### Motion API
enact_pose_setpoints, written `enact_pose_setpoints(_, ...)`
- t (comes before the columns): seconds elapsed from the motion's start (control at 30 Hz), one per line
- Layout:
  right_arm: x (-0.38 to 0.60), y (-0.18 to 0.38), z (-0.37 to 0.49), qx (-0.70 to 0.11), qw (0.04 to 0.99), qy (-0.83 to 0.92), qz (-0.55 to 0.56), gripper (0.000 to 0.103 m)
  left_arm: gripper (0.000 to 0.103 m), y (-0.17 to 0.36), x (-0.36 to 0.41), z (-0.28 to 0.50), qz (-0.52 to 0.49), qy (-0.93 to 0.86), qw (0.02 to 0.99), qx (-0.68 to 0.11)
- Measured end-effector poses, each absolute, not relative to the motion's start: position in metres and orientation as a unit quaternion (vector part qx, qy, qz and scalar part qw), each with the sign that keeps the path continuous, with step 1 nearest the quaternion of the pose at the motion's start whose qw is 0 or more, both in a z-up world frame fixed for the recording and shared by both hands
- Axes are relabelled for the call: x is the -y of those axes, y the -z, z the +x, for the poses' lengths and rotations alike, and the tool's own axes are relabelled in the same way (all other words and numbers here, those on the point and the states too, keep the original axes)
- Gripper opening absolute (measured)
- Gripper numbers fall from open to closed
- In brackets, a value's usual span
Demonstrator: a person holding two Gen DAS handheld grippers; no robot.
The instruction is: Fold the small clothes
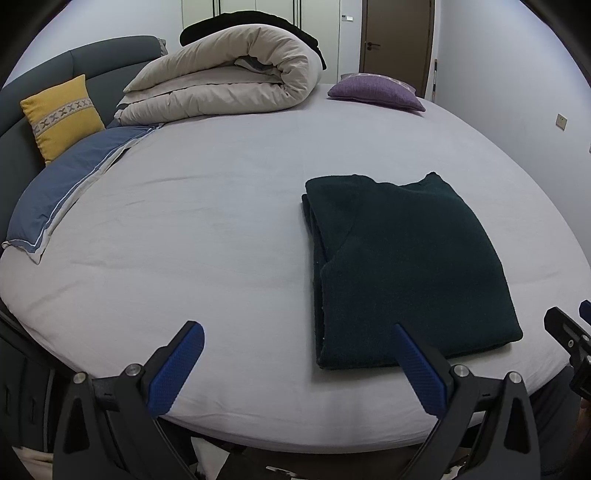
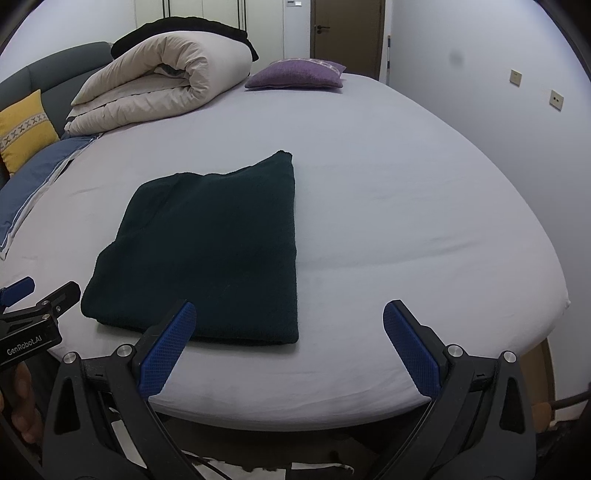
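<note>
Dark green knitted sweater (image 1: 406,269), folded into a thick rectangle, lies flat on the pale lavender bed sheet (image 1: 207,236) near the bed's near edge. Its layered edges show along its left side in the left wrist view, stacked fairly evenly, and the top face is smooth with a diagonal seam line crossing it.

The left gripper (image 1: 297,363), black-framed with blue textured pads (image 1: 175,371), hangs spread wide and holds nothing; its right finger sits just in front of the sweater's near-left corner, and whether it touches the fabric is unclear. The right gripper (image 2: 290,345) is likewise parted wide and empty, its left pad (image 2: 166,349) overlapping the sweater's near edge in view and its right pad over bare sheet. Each gripper shows at the edge of the other's view, close beside the sweater's near corners.

Farther out, the sheet around the sweater is bare on both sides. At the far left of the bed lies a rolled beige duvet (image 1: 229,74) with a black cloth (image 1: 258,22) draped over its top. A purple square cushion (image 1: 376,92) rests at the far edge, right of the duvet. A blue pillow (image 1: 62,192) and a yellow cushion with a patterned band (image 1: 61,114) lean by the grey padded headboard (image 1: 110,66) on the left. A brown door (image 1: 397,37) stands in the far wall.
</note>
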State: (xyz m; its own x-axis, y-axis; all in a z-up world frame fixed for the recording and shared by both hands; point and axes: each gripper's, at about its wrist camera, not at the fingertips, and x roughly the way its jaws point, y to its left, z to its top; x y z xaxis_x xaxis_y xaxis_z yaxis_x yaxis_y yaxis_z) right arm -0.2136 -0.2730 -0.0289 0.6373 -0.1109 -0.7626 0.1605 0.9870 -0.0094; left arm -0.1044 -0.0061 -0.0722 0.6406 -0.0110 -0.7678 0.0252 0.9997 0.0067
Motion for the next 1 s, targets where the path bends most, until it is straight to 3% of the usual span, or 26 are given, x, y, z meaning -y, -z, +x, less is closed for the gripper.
enact_pose_setpoints(1.0,0.2635,0.0355,-0.2153,-0.424,0.902,0.077,0.034,0.103,0.103,0.0745,0.0040,-0.1059,0.011,0.012,0.906,-0.424)
